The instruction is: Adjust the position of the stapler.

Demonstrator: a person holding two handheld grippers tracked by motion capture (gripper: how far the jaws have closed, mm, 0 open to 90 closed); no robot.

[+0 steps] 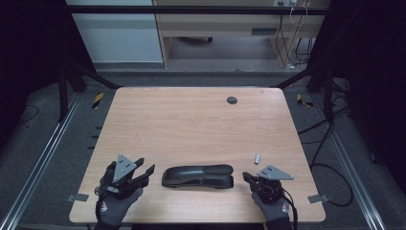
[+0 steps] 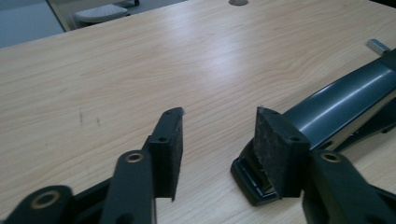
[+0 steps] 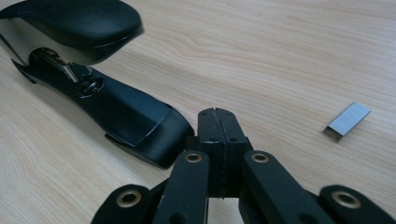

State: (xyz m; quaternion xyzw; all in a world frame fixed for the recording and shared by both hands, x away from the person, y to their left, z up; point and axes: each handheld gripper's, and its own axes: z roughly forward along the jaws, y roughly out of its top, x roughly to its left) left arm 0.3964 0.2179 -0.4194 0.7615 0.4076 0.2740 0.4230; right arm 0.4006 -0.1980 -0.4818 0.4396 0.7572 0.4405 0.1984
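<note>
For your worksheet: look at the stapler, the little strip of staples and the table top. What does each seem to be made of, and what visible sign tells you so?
Stapler: probably smooth black plastic on top, given the soft sheen; bright metal parts show between its two halves.
Strip of staples: silvery metal, folded into a thin, shiny channel.
Table top: light wood grain, matt; whether solid wood or printed laminate cannot be told.

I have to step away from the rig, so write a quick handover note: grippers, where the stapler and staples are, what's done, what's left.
Left gripper: open, jaws apart with nothing between them, beside the stapler's left end.
Right gripper: shut on nothing, just off the stapler's right end.
Stapler: lies on the table near the front edge, between the grippers.
Staple strip: loose on the table, beyond the right gripper.
Done: nothing held, staples not loaded.
Left: probably open the stapler, pick up the strip, load it.
</note>
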